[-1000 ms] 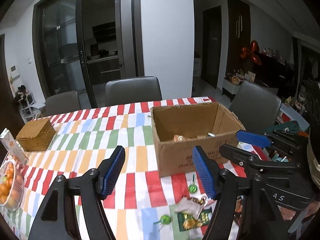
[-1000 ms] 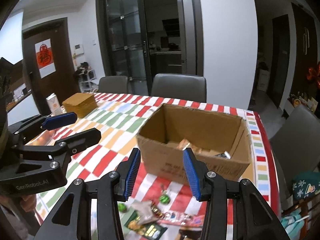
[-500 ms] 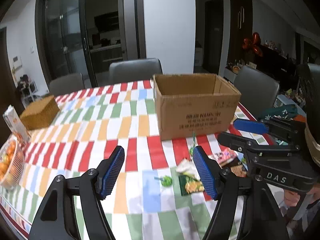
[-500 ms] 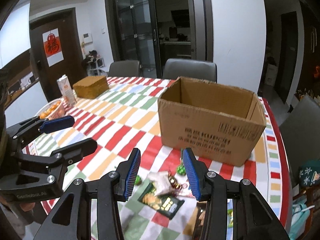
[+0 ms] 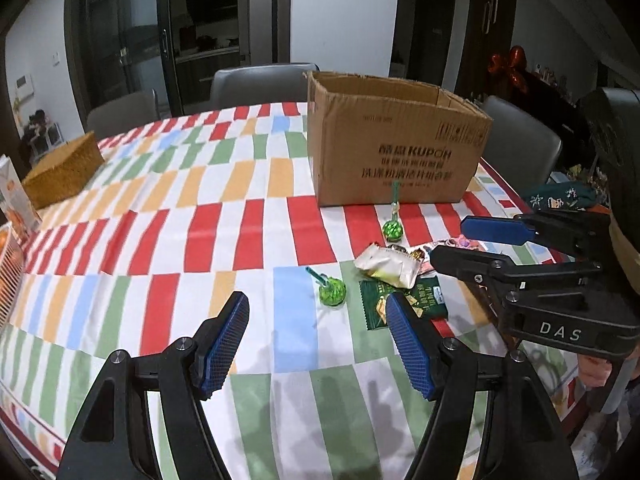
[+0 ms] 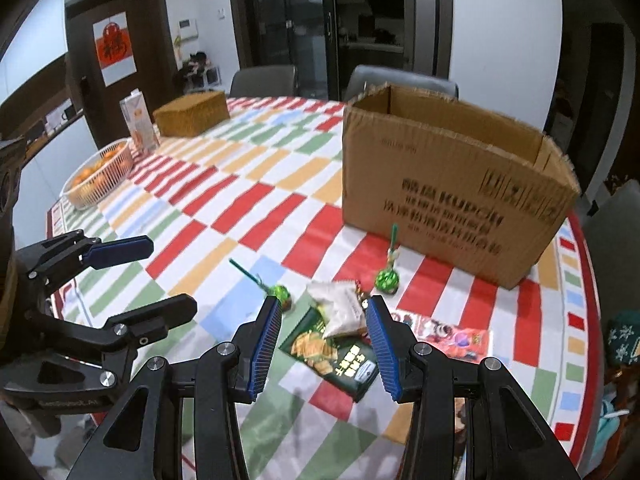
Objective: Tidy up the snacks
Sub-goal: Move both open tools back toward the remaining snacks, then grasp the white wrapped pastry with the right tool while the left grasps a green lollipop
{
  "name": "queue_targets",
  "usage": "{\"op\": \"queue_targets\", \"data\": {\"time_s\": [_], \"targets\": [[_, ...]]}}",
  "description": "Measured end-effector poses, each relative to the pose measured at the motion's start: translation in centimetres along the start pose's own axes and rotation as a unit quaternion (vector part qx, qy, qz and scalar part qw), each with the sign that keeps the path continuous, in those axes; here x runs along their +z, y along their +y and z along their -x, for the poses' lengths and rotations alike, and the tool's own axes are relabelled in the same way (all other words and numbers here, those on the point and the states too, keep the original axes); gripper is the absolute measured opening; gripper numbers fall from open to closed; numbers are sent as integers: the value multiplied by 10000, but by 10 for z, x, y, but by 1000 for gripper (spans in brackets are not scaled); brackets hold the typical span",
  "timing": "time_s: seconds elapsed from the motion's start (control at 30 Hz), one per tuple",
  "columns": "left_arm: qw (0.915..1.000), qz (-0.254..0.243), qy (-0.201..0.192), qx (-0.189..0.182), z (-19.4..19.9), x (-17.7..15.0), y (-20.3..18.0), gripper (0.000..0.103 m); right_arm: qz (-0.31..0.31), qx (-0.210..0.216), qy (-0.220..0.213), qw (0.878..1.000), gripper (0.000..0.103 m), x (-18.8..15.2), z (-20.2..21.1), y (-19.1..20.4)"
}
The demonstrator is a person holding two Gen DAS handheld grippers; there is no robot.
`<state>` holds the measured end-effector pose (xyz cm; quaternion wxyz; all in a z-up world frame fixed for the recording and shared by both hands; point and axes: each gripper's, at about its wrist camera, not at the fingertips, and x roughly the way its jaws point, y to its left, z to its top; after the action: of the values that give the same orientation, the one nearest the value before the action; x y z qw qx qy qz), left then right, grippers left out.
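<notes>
Table (image 5: pixel 248 216) under a checked red, green, orange and blue cloth. Cardboard box (image 6: pixel 452 184), top open, stands at 1 o'clock from the right gripper (image 6: pixel 324 340). Snack pile lies at 12 o'clock, just ahead of that gripper's released, empty jaws: dark green cracker packet (image 6: pixel 336 356) flat, white pouch (image 6: pixel 340 304) resting on it, pink wrapper (image 6: pixel 448 332) at 2 o'clock. Green lollipop (image 6: pixel 386 276) just before the box; second green lollipop (image 6: pixel 280 292) at 11 o'clock. Left gripper (image 5: pixel 316 344) also released, empty, low over the cloth, lollipop at its 12 o'clock. Fruit basket (image 6: pixel 100 176) at 10 o'clock, well apart.
</notes>
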<state>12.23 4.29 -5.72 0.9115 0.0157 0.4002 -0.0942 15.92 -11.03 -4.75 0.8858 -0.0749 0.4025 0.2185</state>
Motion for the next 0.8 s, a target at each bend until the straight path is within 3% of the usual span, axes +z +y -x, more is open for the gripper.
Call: {"op": "queue_targets", "data": {"time_s": [0.5, 0.8], "targets": [[9986, 227, 184, -430, -58, -11, 9, 64, -197, 192, 678, 9973, 45, 1, -64, -15], [9972, 313, 353, -575, -85, -5, 7, 58, -308, 343, 776, 9959, 44, 3, -83, -24]]}}
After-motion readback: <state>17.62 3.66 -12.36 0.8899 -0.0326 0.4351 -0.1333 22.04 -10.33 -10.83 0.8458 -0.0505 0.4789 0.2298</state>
